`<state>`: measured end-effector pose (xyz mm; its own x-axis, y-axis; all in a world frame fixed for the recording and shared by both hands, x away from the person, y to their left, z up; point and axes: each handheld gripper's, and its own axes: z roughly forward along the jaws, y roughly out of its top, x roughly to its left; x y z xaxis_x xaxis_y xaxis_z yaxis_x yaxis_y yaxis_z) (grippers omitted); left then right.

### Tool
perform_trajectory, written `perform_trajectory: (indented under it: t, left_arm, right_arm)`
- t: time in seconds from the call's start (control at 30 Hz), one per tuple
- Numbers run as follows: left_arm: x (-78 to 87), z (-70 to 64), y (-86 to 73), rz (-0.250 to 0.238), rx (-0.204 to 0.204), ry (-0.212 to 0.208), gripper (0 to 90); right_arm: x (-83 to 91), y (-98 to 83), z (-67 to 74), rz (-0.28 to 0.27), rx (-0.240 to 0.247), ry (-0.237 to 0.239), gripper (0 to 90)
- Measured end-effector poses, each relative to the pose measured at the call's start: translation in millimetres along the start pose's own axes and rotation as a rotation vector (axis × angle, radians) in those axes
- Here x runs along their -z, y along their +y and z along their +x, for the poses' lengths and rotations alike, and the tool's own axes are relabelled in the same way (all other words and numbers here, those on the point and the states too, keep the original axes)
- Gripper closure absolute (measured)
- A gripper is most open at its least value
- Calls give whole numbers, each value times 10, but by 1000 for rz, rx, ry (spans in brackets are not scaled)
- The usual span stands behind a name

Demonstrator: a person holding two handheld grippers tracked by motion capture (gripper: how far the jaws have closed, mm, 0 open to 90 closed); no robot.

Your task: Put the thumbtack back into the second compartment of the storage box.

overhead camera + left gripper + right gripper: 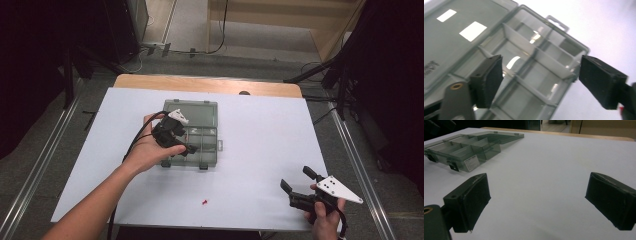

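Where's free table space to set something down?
Widest bare patch: right half of the white table, between the open clear box and the right tool. The front-left corner is also bare. Crowded at the box, where the left tool hovers; a small red piece lies near the front.

Three cameras: one fixed above the desk, one riding on each hand-held gripper.

The high view looks forward and down from the person's side, far enough to take in the whole white desk and the floor behind it. The left gripper view looks steeply down from very near onto the clear grey plastic compartment box with its lid open, between the two black jaws of the left hand-held gripper. The right gripper view sits low near the desk surface and looks almost level across it, from the right hand-held gripper. All three views share this box.
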<state>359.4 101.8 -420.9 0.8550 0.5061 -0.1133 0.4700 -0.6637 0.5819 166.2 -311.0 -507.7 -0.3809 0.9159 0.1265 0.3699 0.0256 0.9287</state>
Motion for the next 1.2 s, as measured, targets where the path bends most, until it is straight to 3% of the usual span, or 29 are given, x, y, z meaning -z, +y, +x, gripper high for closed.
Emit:
perform_trajectory:
  t: [0.17, 0.3, 0.4, 0.73, 1.2]
  left_arm:
    - [-16, -104, -24, 20, -10, -14, 92]
    - [-38, -216, -65, 35, -22, -15, 89]
    - [-51, -290, -93, 51, -37, -27, 24]
    - [-75, -521, -157, 81, -95, -36, 23]
    - [-134, -779, -258, 87, -132, -65, 56]
  right_arm:
    - [4, 1, 2, -3, -2, 3, 54]
    - [5, 1, 4, -4, -2, 3, 53]
    - [3, 4, 5, -6, 3, 0, 54]
    - [7, 6, 11, -1, 4, 3, 53]
    - [8, 8, 14, 0, 6, 2, 53]
